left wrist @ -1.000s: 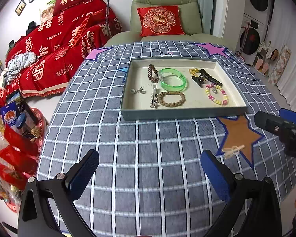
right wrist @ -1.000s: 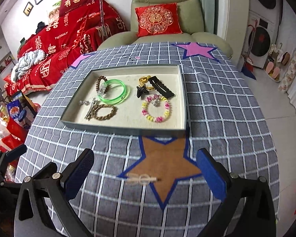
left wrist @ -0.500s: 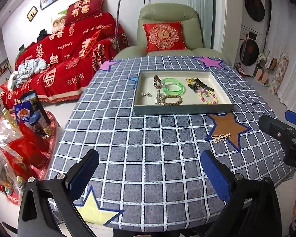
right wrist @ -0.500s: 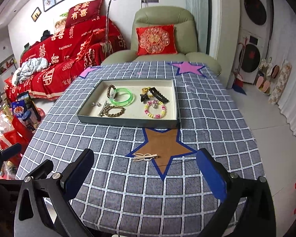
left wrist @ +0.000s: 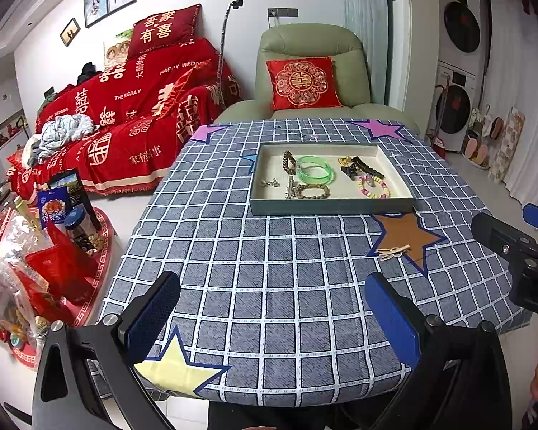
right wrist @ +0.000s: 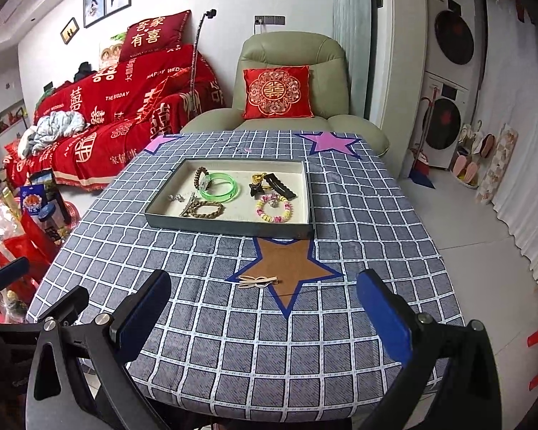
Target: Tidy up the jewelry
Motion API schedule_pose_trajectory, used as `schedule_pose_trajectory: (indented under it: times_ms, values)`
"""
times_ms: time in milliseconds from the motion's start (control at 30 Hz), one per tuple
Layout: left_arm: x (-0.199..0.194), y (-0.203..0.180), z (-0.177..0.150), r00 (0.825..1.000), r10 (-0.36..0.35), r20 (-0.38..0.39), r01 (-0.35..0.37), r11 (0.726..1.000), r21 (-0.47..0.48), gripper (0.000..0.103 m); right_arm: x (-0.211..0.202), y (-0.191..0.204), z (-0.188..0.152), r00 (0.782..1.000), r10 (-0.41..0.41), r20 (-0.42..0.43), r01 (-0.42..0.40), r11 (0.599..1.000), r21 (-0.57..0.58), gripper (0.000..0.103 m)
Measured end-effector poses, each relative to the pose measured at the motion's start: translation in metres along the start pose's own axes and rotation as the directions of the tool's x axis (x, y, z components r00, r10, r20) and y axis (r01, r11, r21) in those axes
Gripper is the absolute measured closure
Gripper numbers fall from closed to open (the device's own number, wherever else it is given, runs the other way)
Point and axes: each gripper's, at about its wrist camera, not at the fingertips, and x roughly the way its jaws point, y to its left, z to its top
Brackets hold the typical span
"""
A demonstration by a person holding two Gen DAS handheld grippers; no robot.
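Note:
A grey tray (left wrist: 326, 209) (right wrist: 229, 227) sits mid-table holding a green bangle (left wrist: 315, 172) (right wrist: 219, 187), a braided bracelet (left wrist: 312, 191) (right wrist: 206, 210), a bead bracelet (left wrist: 373, 187) (right wrist: 273, 210), black hair clips (right wrist: 278, 185) and small silver pieces. A pale hair clip (left wrist: 393, 251) (right wrist: 259, 281) lies alone on the brown star, outside the tray. My left gripper (left wrist: 272, 317) and right gripper (right wrist: 262, 317) are both open and empty, held back over the table's near edge, far from the jewelry.
The checked blue cloth (left wrist: 269, 268) covers the table. A green armchair (right wrist: 290, 71) stands behind it, a red-covered sofa (left wrist: 125, 107) at left, bags and bottles (left wrist: 36, 251) on the floor at left, washing machines (right wrist: 448, 82) at right.
Both grippers have pulled back and up from the table; the tray and the loose hair clip now look smaller and farther away. Nothing on the table has moved.

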Motion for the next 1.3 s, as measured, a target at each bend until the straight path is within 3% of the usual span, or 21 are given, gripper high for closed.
schedule_pose_trajectory:
  times_ms: [1300]
  values:
    - [-0.0009,0.0004,0.0049,0.999,0.029,0.019,-0.029,1.000,-0.001,0.000,-0.0007,-0.0026,0.0008,1.000,0.001,0.004,-0.001,1.000,0.003,0.000]
